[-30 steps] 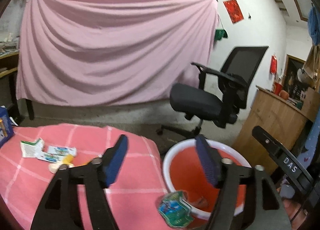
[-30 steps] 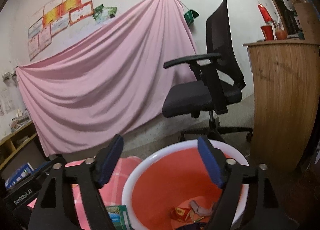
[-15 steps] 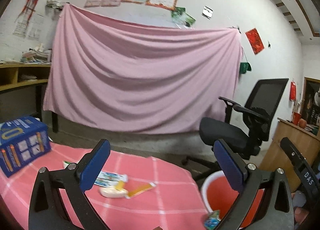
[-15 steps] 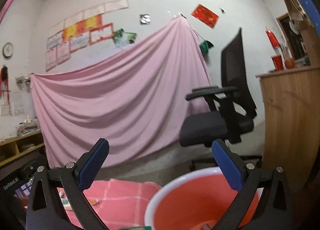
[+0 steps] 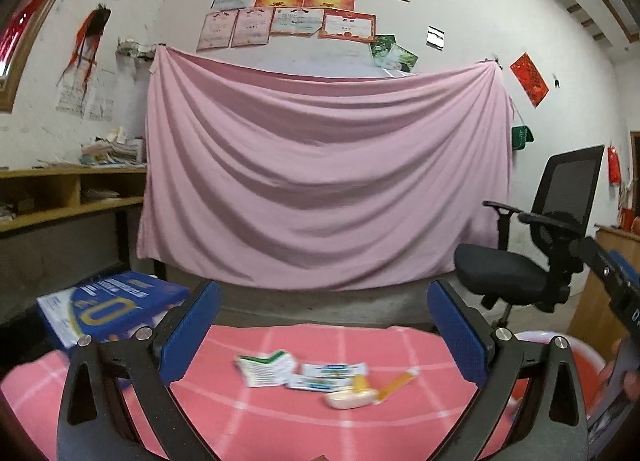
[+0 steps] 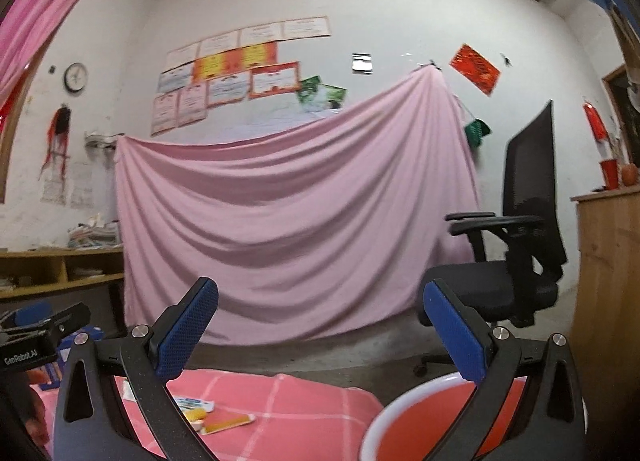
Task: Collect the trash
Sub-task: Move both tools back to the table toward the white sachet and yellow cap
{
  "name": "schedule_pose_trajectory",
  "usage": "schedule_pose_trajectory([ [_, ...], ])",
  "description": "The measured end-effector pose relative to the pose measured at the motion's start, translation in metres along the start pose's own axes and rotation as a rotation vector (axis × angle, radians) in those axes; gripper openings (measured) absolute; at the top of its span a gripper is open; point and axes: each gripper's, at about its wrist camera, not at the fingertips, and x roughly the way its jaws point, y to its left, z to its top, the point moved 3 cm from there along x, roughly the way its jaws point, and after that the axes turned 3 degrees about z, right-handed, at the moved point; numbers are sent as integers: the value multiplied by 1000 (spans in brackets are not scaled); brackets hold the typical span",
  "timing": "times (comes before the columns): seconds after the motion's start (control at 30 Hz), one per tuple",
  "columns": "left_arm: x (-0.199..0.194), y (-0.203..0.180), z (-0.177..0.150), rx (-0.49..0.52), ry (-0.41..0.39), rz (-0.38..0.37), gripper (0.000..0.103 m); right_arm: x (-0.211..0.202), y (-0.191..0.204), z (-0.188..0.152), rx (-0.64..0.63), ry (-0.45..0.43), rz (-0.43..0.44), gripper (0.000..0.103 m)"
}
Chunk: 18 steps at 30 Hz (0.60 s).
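Both the left gripper [image 5: 323,335] and right gripper [image 6: 320,329] are held fully spread and empty, while beyond them on the pink checked cloth [image 5: 280,421] light, crushable wrappers [image 5: 304,371] are likely best pinched at an edge, the red basin [image 6: 420,429] beside.

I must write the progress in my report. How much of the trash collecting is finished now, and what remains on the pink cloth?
Done: cannot be confirmed; the inside of the red basin is mostly out of view.
In hand: nothing. The left gripper and right gripper are both open and empty.
Left: a green-and-white wrapper, a flat packet, a pale lump and a yellow stick packet lie on the pink cloth.
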Motion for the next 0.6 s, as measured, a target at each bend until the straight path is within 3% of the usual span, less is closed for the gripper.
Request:
schedule_pose_trajectory([
  [0.2, 10, 23, -17, 6, 39, 24, 101, 21, 25, -13, -30, 66, 46, 103],
  [0.33, 26, 36, -29, -1, 120, 34, 101, 43, 43, -30, -56, 181, 128, 103],
  [0.6, 68, 51, -56, -25, 314, 54, 100, 83, 61, -66, -64, 419, 208, 103],
])
